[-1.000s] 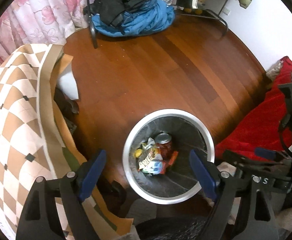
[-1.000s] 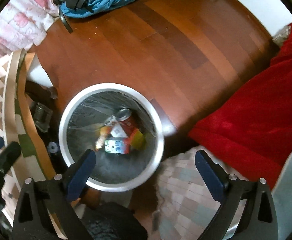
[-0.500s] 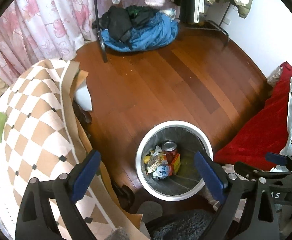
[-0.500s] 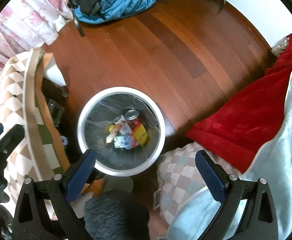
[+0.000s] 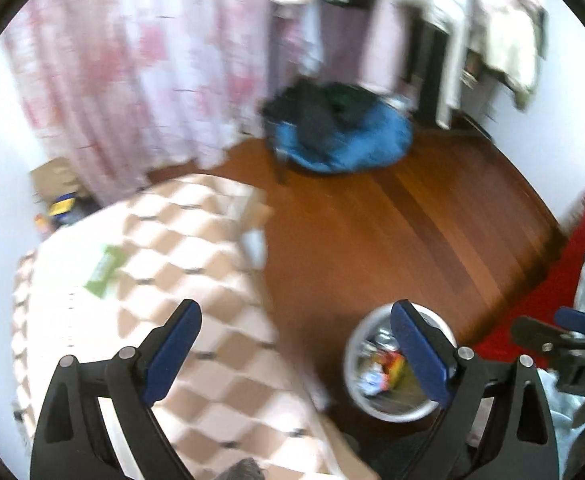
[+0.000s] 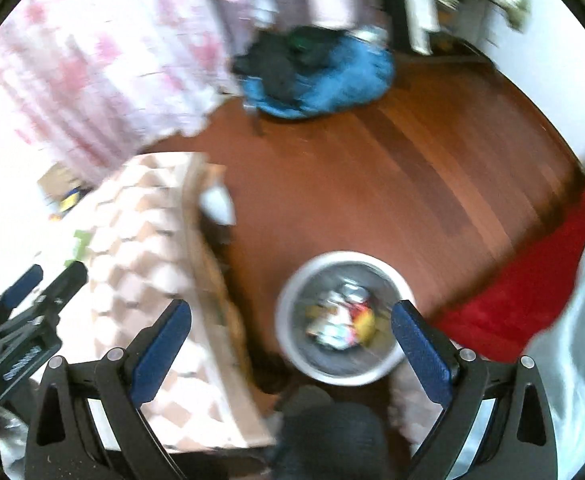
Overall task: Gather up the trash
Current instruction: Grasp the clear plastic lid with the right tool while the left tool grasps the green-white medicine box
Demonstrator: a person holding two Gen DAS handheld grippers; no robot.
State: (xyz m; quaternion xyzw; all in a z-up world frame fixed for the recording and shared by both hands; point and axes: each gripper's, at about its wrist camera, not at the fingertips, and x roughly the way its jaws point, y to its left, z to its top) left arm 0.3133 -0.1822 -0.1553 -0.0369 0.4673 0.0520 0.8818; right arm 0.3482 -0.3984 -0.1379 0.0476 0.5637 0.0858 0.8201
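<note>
On my left wrist view, my left gripper (image 5: 294, 350) hangs wide apart and empty over the checkered table (image 5: 196, 280); the bin (image 5: 388, 364) stands upright on the floor (image 5: 392, 232), mouth up, trash (image 5: 384, 364) inside, too blurred to tell its long axis.

Right wrist view: my right gripper (image 6: 290, 346) is also spread and empty above the bin (image 6: 346, 316), trash (image 6: 342, 320) heaped at its centre.

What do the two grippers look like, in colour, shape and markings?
Both look alike. The left gripper and the right gripper each have a black frame with triangular cut-outs and silver bolts. Its two fingers carry flat, dark blue pads. In the left wrist view, the right gripper's body shows white lettering, too blurred to read. No cables or sleeves are visible.
</note>
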